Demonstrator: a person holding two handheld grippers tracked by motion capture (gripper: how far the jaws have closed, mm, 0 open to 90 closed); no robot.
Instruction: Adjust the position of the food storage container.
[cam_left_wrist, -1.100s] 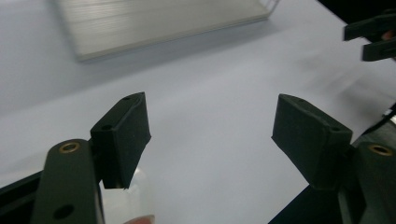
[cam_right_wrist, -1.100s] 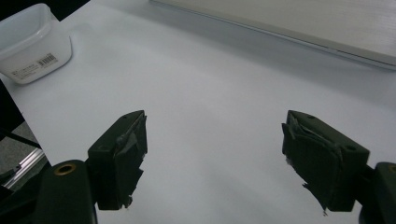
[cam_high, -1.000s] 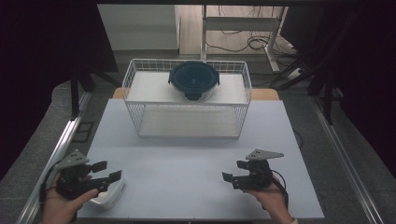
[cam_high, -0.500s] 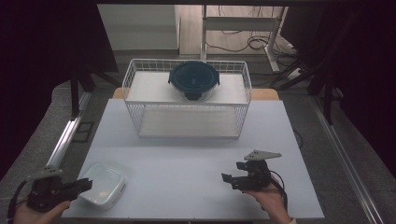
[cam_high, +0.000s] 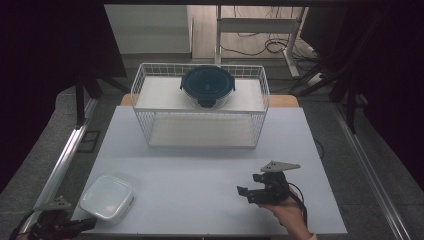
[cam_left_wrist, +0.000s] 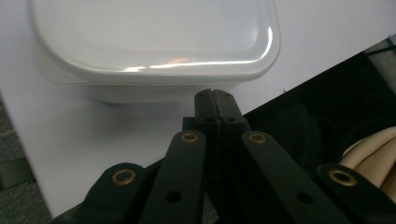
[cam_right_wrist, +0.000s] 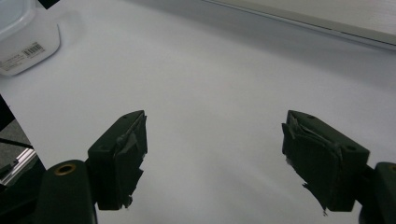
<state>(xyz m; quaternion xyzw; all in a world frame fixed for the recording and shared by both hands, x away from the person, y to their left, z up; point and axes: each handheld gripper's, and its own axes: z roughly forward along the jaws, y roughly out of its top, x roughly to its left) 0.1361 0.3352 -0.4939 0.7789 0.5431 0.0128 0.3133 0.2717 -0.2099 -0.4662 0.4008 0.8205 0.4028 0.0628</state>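
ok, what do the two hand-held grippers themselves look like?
Both are black. The left hand-held gripper has flat linkage bars with brass-coloured rivets. The right hand-held gripper has blocky pads wrapped in worn, fraying black tape. Each carries a grey three-cornered plate on top, and a black cable trails from the right one.
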